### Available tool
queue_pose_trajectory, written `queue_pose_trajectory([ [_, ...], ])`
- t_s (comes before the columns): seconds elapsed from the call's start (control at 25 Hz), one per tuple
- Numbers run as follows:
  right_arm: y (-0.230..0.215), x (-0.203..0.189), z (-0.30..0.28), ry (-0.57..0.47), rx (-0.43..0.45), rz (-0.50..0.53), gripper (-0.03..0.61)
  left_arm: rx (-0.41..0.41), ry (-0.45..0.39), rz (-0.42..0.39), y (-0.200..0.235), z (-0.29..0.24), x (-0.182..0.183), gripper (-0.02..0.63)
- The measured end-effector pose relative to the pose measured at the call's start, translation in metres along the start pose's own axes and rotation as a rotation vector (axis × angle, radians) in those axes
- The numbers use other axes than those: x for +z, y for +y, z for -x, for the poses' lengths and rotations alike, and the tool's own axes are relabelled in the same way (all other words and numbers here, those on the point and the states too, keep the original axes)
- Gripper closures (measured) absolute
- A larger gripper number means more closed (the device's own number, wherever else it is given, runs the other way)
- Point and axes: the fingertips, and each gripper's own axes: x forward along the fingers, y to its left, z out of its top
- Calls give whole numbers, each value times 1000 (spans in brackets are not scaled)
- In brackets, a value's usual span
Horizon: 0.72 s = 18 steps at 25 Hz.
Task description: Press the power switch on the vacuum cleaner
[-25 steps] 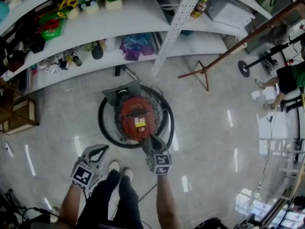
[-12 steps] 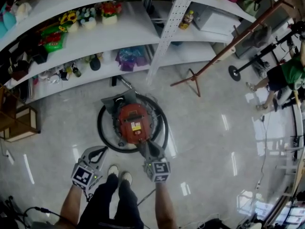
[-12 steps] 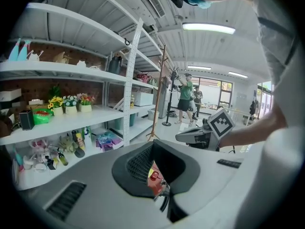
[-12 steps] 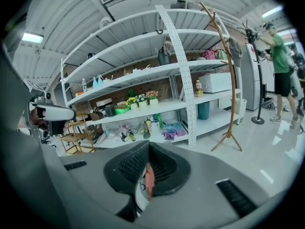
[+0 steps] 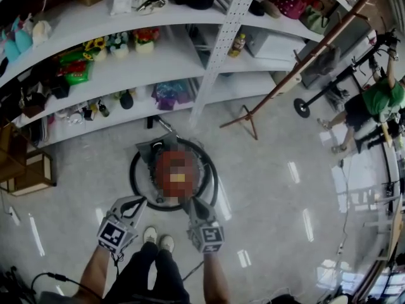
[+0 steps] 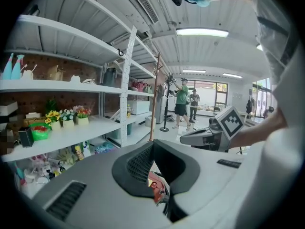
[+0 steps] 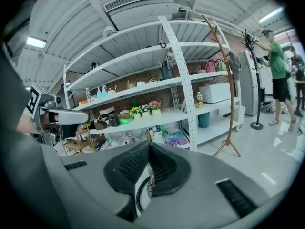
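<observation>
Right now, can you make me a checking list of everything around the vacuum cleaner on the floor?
Surface: shiny pale floor.
Job's things: red vacuum cleaner stands inside its black hose loop; the switch can't be made out.
Clutter: wooden crate at the left; wooden coat stand by the shelves.
Grippers: left gripper fingers together, empty, apart from the vacuum; right gripper fingers together, empty, tip at the vacuum's near edge, contact can't be told.
Cables: dark cable on the floor, lower left.
Surroundings: white shelves with flower pots; person in green far right.
</observation>
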Motion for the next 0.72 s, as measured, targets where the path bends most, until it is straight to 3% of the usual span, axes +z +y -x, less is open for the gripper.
queue_pose_trajectory([
  [0.16, 10, 16, 14, -15, 6, -7, 568, -16, 4, -40, -4, 7, 14, 621],
  [0.52, 25, 49, 41, -38, 1, -10, 568, 12, -18, -13, -8, 26, 45, 621],
  [0.72, 27, 69, 57, -60, -1, -8, 568, 12, -12, -51, -9, 30, 59, 621],
])
